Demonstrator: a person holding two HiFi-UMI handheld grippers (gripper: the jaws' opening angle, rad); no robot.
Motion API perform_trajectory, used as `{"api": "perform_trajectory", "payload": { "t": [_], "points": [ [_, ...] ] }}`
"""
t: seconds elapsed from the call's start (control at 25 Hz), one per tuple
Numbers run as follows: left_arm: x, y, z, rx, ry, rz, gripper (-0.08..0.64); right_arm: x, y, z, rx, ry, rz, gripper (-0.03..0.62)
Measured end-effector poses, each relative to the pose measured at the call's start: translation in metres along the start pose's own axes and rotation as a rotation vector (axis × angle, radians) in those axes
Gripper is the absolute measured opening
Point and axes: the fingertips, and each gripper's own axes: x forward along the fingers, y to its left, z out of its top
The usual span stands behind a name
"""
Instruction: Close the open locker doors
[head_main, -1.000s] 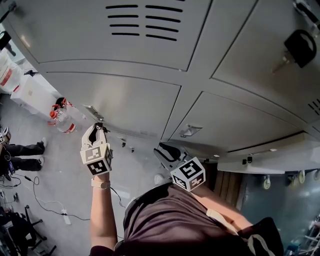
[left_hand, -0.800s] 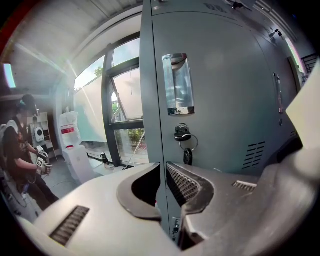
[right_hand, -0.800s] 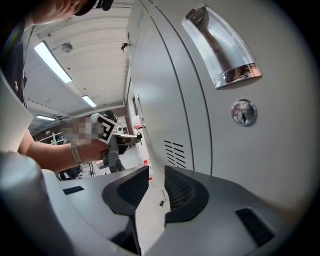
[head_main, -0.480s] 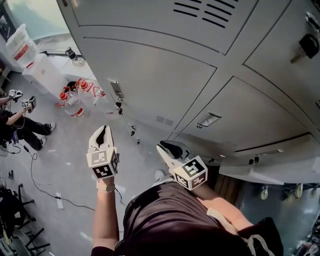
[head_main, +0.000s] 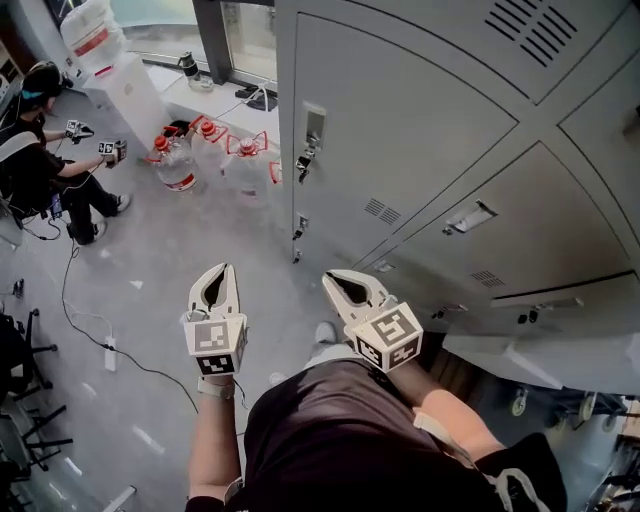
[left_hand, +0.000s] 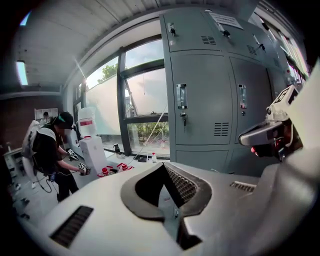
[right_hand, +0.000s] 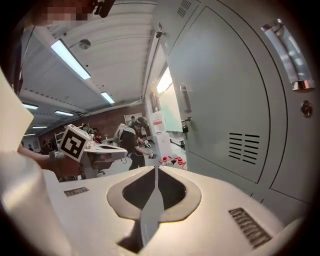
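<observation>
A bank of grey lockers fills the upper right of the head view, its doors flush and shut where I can see them. A pale grey panel juts out low at the right; I cannot tell whether it is a door. My left gripper hangs over the floor, clear of the lockers, shut with nothing in it. My right gripper is beside it, nearer the lockers, its jaws closing, tips together and empty. A shut vented door with a chrome handle shows close in the right gripper view.
A seated person holds grippers at the far left. Water jugs with red caps and a white dispenser stand by the window. Cables trail over the grey floor. Chair legs are at the lower left.
The view has swung toward the floor and window. Both grippers now sit side by side, away from the locker fronts. The right jaws have come together.
</observation>
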Motion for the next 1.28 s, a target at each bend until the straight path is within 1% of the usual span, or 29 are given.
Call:
{"api": "perform_trajectory", "payload": {
  "t": [0.4,0.72,0.96,1.28],
  "points": [
    [-0.092,0.030,-0.044,-0.082,0.008,0.014,0.018,0.019,0.076,-0.008,-0.020,0.016,0.063,0.046],
    [-0.150,0.045,-0.075,-0.121,0.003,0.013,0.018,0.032,0.129,-0.013,-0.033,0.010,0.103,0.046],
    [-0.179,0.058,-0.084,-0.122,-0.020,0.015,0.018,0.040,0.163,-0.017,-0.054,0.001,0.116,0.046],
    [-0.199,0.075,-0.088,-0.130,-0.049,0.025,0.018,0.046,0.194,-0.015,-0.106,-0.013,0.149,0.035]
  ]
}}
